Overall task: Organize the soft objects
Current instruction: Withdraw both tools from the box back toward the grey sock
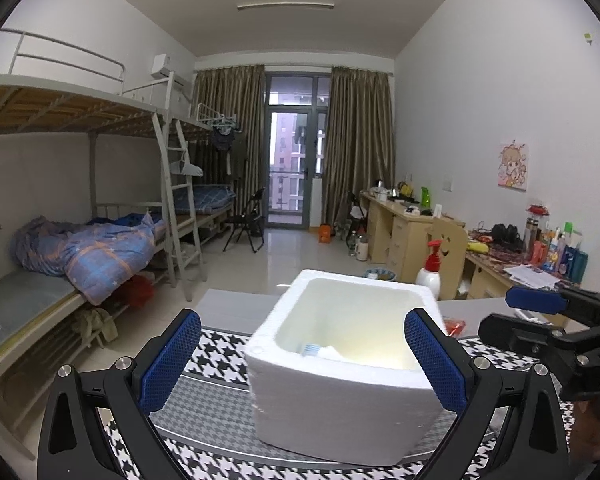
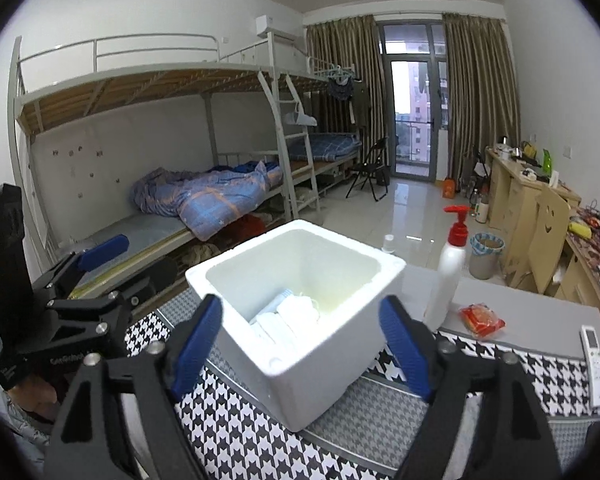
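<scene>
Soft objects (image 2: 288,316): a small heap of white padded pieces, one with a pale blue ribbed edge, lying on the floor of the foam box toward its near-left corner. In the left wrist view only the blue-edged piece (image 1: 312,349) and a sliver of white show above the box rim; what kind of items they are is hard to tell from either view.

Foam box (image 2: 332,364): white, thick-walled, open-topped, rounded corners, cream-tinted inside. It stands upright on the houndstooth cloth (image 2: 228,432), black and white with a finer grey band, which covers the near part of the grey table (image 2: 540,320).

Right tongs (image 2: 304,346): blue-padded fingers spread wide, one on either side of the box's near corner, apart from its walls, nothing held. They point slightly downward at the box.

Left tongs (image 1: 302,354): also wide, blue pads flanking the box on both sides; the right pad overlaps the box edge in view, and contact cannot be told. Nothing is gripped. Each pair of tongs shows at the edge of the other's view, side by side.

Beside the box: white pump bottle with red head (image 2: 450,264), upright just right of it; red packet (image 2: 482,320) flat on the bare table; white remote control (image 2: 594,364) on the cloth's far right.
</scene>
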`<state>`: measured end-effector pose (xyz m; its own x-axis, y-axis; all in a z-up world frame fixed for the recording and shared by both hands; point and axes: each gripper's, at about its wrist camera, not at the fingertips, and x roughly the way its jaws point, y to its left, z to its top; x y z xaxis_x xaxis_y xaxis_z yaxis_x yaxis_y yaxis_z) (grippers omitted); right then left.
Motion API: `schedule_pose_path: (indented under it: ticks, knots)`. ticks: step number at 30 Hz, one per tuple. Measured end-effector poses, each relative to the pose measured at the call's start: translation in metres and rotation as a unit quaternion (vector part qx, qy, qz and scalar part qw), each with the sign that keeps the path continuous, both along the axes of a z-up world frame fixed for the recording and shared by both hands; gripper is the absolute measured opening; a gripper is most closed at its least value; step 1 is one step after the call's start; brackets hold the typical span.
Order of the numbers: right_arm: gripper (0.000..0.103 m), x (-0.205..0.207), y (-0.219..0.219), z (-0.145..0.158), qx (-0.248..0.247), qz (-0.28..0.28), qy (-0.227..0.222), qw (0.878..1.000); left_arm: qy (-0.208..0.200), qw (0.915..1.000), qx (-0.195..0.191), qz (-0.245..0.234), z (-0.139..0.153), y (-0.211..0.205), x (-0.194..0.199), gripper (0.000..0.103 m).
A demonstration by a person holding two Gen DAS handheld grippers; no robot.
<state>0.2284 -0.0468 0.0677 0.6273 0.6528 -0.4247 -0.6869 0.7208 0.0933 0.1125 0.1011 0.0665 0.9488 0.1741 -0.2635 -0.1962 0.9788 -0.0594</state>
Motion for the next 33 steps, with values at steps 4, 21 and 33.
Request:
schedule_pose_path:
  ticks: [4,21,33]
  knots:
    - [0.089,-0.008,-0.009,-0.002,0.004,-0.019,-0.013,1.0,0.004,1.0,0.0,-0.007,0.0,-0.007,-0.002,0.102]
    - [0.089,-0.05,-0.067,-0.022,0.04,-0.104,-0.033,0.993,-0.002,0.9956,0.007,-0.093,-0.007,-0.044,-0.024,0.102]
    - [0.089,-0.05,-0.091,-0.037,0.035,-0.146,-0.025,0.988,-0.003,0.994,0.005,-0.109,-0.018,-0.056,-0.029,0.102]
